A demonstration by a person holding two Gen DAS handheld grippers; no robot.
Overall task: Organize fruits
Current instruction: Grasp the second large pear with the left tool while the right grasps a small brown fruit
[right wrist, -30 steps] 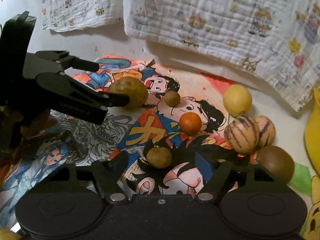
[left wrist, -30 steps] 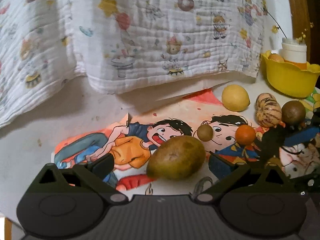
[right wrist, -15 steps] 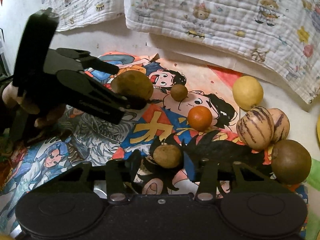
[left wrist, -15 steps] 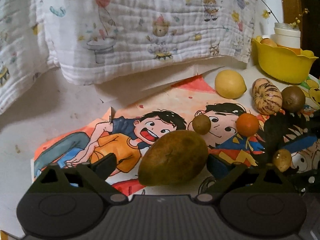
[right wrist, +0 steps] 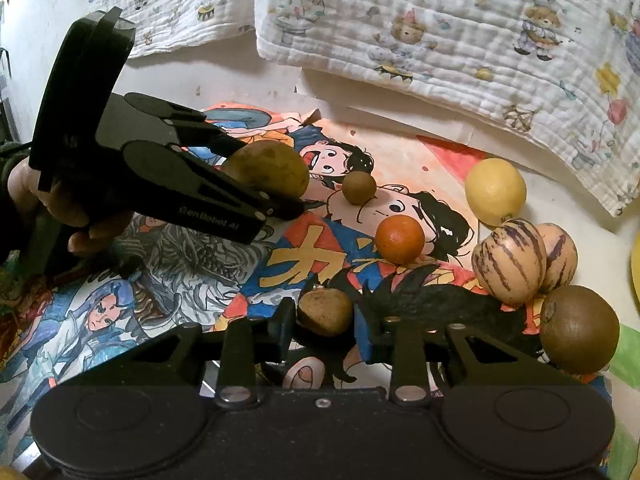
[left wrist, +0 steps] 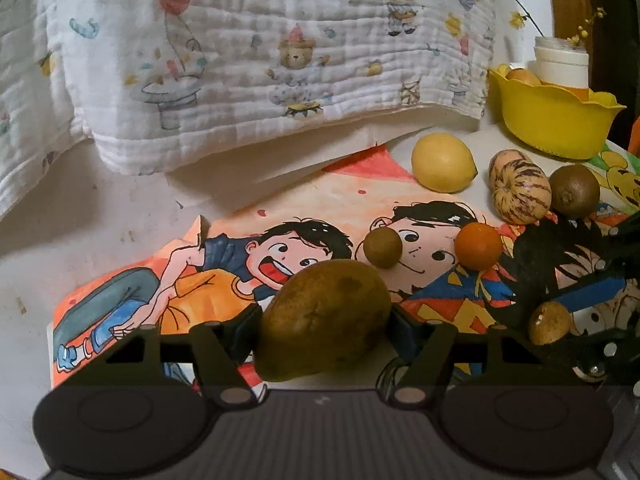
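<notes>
Now the left claw (left wrist: pixel 324 322) is closing around the pear (left wrist: pixel 324 320); right claw (right wrist: pixel 325 320) clamps the longan (right wrist: pixel 325 312): lift both gently, keeping grips centred.

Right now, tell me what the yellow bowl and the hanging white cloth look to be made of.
Yellow bowl: probably plastic, smooth with a slight sheen; the sign is its uniform bright colour and thin, moulded wavy rim. Hanging white cloth: looks like soft woven cotton, maybe quilted gauze, matte; the sign is its crinkled, puckered surface, stitched hem and printed bears and balloons. Neither can be confirmed from looks alone.
</notes>
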